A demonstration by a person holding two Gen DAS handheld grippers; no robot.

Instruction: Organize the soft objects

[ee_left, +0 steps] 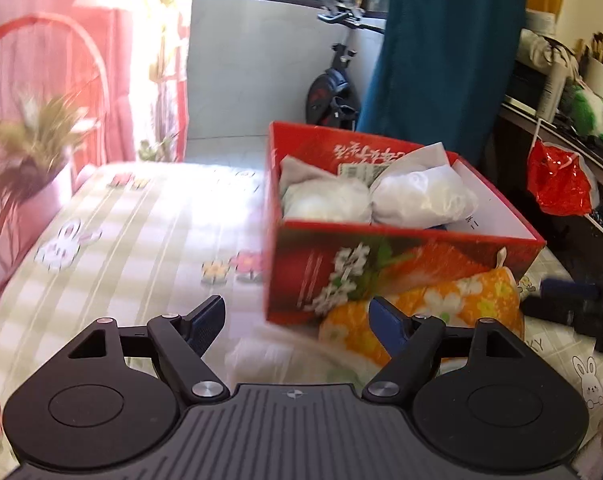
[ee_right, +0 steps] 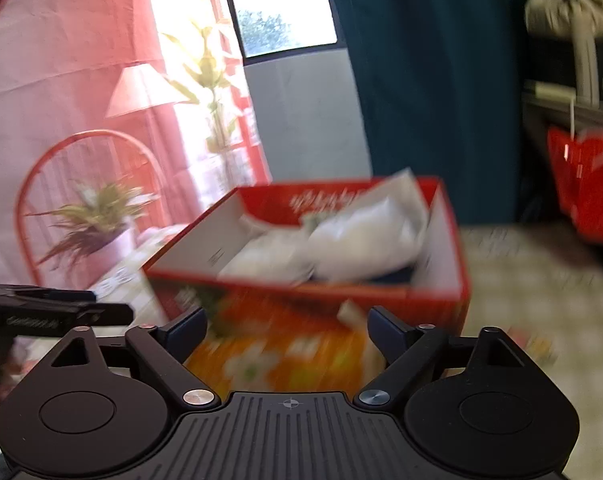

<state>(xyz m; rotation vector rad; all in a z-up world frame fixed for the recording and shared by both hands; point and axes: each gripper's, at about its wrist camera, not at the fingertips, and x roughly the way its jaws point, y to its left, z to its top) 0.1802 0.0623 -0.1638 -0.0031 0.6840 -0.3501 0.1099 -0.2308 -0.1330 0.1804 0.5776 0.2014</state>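
Bundles: 2 white ones (ee_left: 381, 196) already sit in my red box (ee_left: 381, 272) on the bed; the orange cloth (ee_left: 433, 312) lies near it, outside. My left gripper (ee_left: 297, 316) and right gripper (ee_right: 287, 326) are released, empty.

Each camera sits on its own gripper and looks forward and a little down, close over the checked bed cover (ee_left: 149, 216). Both views share the open red cardboard box (ee_left: 401, 276) (ee_right: 341, 296), near.
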